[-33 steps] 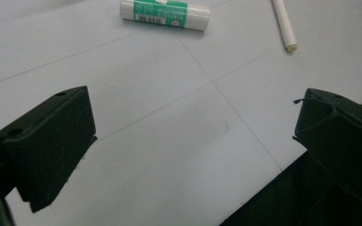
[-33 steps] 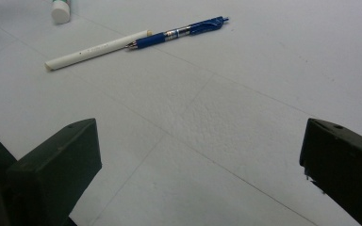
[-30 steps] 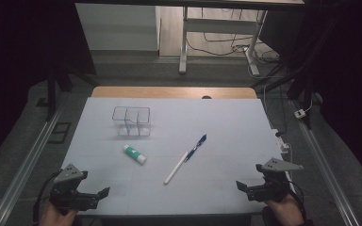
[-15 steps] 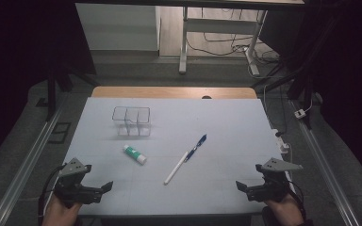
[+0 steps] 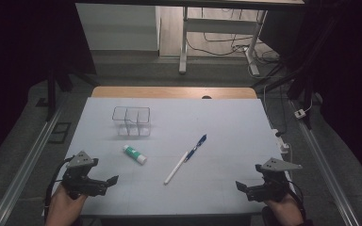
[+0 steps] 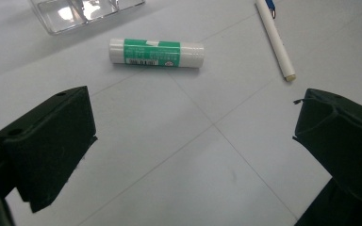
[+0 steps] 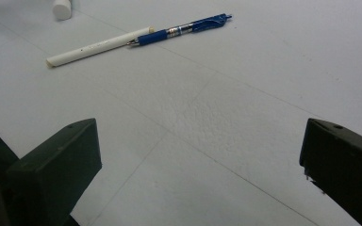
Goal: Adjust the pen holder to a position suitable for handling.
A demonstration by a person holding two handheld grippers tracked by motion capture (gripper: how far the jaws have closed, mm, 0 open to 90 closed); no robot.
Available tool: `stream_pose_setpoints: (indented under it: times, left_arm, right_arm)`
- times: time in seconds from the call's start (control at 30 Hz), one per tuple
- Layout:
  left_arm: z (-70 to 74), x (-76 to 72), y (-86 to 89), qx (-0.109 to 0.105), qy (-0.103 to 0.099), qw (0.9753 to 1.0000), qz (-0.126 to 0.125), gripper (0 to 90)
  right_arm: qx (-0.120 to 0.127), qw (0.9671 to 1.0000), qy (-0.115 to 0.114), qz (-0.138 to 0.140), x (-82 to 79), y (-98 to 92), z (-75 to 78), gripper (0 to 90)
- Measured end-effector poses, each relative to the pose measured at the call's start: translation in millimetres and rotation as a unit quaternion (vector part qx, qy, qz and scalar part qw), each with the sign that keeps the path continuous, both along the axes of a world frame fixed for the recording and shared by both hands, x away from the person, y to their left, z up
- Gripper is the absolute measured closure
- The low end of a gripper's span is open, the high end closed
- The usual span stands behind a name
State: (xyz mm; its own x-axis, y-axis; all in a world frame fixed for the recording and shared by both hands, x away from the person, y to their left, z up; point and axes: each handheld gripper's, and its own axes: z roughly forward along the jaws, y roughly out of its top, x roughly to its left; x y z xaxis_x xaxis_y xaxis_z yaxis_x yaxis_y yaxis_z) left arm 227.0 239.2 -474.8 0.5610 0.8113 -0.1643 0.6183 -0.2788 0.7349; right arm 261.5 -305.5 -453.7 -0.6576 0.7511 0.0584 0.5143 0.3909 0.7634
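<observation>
A green and white glue stick (image 5: 135, 154) (image 6: 156, 52) lies on its side on the pale table (image 5: 226, 122). Right of it lies a blue and white pen (image 5: 185, 158) (image 7: 136, 37), slanted. A clear plastic organizer (image 5: 131, 121) (image 6: 82, 10) with compartments stands behind the glue stick. My left gripper (image 5: 104, 183) (image 6: 193, 141) is open at the table's front left, its jaws wide apart short of the glue stick. My right gripper (image 5: 244, 188) (image 7: 200, 165) is open at the front right, nothing between its jaws, with the pen well ahead of it.
The table's wooden far edge (image 5: 169, 92) borders a floor with cables and a metal frame (image 5: 184, 42). Rails (image 5: 23, 165) run along both sides of the table. A white cable part (image 5: 283, 143) sits at the right edge.
My left gripper has moved up and forward toward the glue stick. The right gripper has stayed in place.
</observation>
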Motion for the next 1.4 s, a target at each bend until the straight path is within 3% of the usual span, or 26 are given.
stream_pose_setpoints:
  times: [0.7,1.4]
  left_arm:
    - [-5.0,41.2,-8.3,0.007,0.005,1.0000,0.004,0.0]
    - [-6.2,89.7,-14.1,0.023,0.017,0.9993,0.024,0.0]
  right_arm:
    - [0.001,1.0000,0.004,0.002,0.7,0.3,-0.1,0.0]
    - [-0.001,1.0000,0.005,0.002,0.9,0.7,-0.2,0.0]
